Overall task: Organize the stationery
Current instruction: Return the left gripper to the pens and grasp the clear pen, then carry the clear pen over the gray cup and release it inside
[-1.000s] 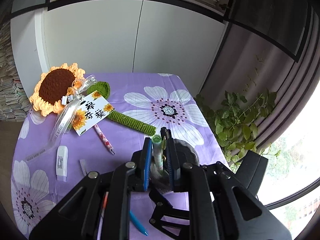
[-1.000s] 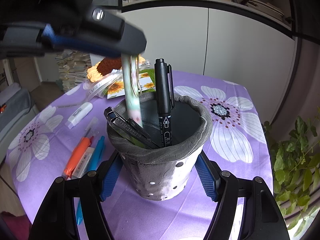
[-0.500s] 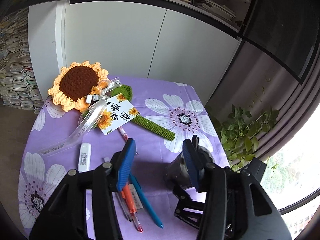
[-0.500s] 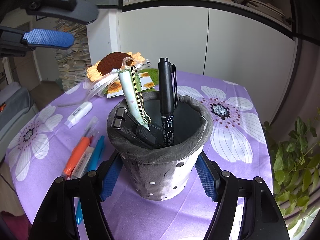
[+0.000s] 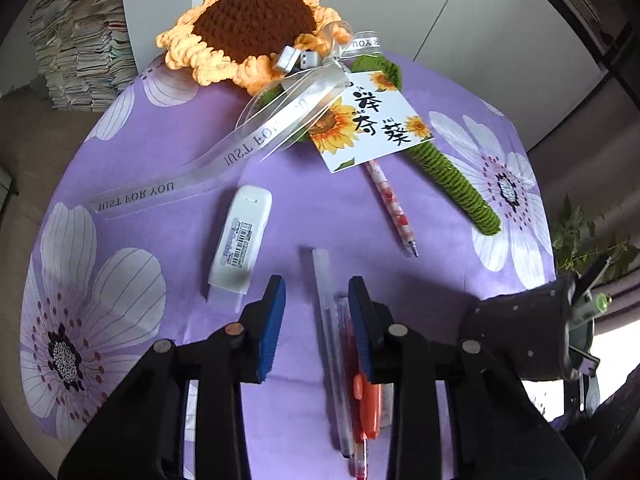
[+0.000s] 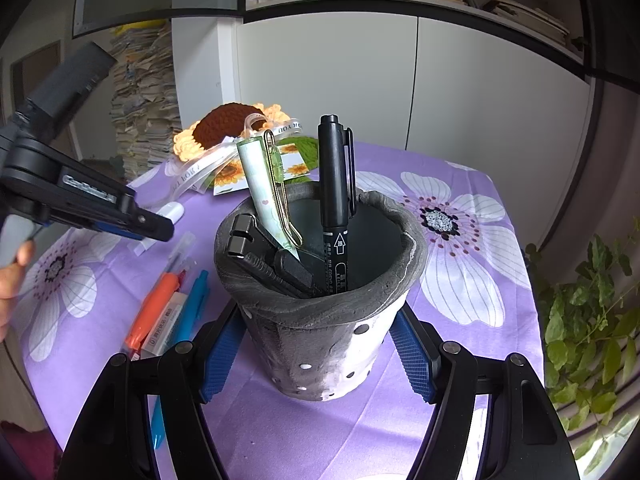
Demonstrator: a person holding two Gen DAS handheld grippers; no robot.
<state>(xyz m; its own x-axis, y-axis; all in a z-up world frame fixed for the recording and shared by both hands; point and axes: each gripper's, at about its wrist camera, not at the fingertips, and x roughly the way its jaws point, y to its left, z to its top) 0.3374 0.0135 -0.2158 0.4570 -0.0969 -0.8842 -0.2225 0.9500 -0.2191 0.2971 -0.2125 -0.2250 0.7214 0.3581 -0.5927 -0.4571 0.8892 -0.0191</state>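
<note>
My right gripper (image 6: pixel 320 344) is shut on the grey pen pot (image 6: pixel 320 320), which stands upright on the purple flowered cloth. In the pot are a black marker (image 6: pixel 336 200), a pale green pen (image 6: pixel 264 192) and a black utility knife (image 6: pixel 272 260). My left gripper (image 5: pixel 316 282) points steeply down over the loose pens left of the pot. Its jaws are closing around a clear pen (image 5: pixel 326 312) that lies on the cloth, and the pads do not touch it. An orange highlighter (image 5: pixel 366 400) lies just right of that pen, partly under the right finger.
A white correction tape (image 5: pixel 240 240) lies to the left and a patterned pen (image 5: pixel 392 204) further back. A crochet sunflower (image 5: pixel 248 28) with ribbon and card fills the far side. A blue pen (image 6: pixel 192 308) and an eraser (image 6: pixel 164 328) lie by the highlighter. A plant (image 6: pixel 580 320) stands off the table's right edge.
My left gripper let the green pen go into the pot, opened wide, then swung left and down over the loose pens and began narrowing. The right gripper and pot stayed still.
</note>
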